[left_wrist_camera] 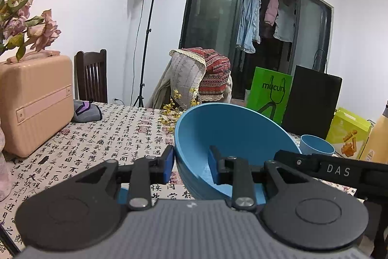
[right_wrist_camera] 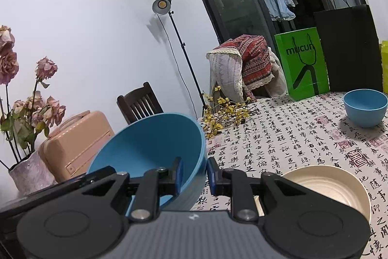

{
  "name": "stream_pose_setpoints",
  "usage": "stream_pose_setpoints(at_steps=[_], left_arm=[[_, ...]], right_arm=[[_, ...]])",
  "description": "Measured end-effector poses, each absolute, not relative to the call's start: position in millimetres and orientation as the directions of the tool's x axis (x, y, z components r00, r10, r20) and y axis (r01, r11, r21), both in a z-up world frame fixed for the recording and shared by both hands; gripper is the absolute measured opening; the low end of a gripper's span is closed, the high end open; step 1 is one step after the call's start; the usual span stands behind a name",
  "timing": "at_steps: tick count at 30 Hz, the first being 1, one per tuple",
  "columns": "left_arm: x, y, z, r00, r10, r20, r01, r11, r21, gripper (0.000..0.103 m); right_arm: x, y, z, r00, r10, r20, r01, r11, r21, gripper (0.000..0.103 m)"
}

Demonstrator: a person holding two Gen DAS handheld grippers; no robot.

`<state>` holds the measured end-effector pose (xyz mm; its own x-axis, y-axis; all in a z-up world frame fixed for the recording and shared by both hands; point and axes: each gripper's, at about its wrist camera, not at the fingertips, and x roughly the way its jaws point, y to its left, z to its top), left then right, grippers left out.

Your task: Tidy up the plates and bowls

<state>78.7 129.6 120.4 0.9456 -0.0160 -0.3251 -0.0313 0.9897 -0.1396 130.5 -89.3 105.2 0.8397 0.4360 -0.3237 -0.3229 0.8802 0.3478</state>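
You hold the large blue bowl [left_wrist_camera: 232, 137] tilted above the table [left_wrist_camera: 109, 137] at lower centre, your left gripper [left_wrist_camera: 191, 165] and right gripper [right_wrist_camera: 194, 174] each clamped narrowly on opposite sides of its rim.

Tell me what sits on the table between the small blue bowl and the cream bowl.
Nothing: in the right wrist view, only bare calligraphy-print tablecloth runs between the small blue bowl and the cream bowl.
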Motion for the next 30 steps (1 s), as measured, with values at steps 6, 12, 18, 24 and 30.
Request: stream_pose_setpoints(at_steps=[6, 12, 18, 24, 30], left_arm=[[73.4, 140.1, 119.2, 0.947, -0.012, -0.321, -0.039, 0.988, -0.151, 0.03], [66.1, 151.3, 117.3, 0.949, -0.003, -0.316, -0.051, 0.985, -0.162, 0.03], [59.7, 164.9, 114.9, 0.95, 0.007, -0.311, -0.066, 0.982, -0.179, 0.03], [52.7, 177.9, 113.3, 0.952, 0.016, -0.304, -0.078, 0.978, -0.193, 0.03], [48.5, 192.8, 108.9, 0.953, 0.024, -0.302, -0.092, 0.973, -0.211, 0.03]], right_arm=[[127.1, -80.2, 104.5, 0.836, 0.44, -0.327, -0.33, 0.88, 0.34, 0.021], [124.8, -68.2, 102.9, 0.829, 0.449, -0.335, -0.342, 0.879, 0.332, 0.021], [122.8, -53.7, 103.0, 0.82, 0.461, -0.339, -0.358, 0.875, 0.325, 0.021], [122.2, -40.4, 100.4, 0.81, 0.474, -0.345, -0.37, 0.87, 0.326, 0.021], [120.8, -25.8, 98.0, 0.8, 0.484, -0.354, -0.383, 0.867, 0.32, 0.021]])
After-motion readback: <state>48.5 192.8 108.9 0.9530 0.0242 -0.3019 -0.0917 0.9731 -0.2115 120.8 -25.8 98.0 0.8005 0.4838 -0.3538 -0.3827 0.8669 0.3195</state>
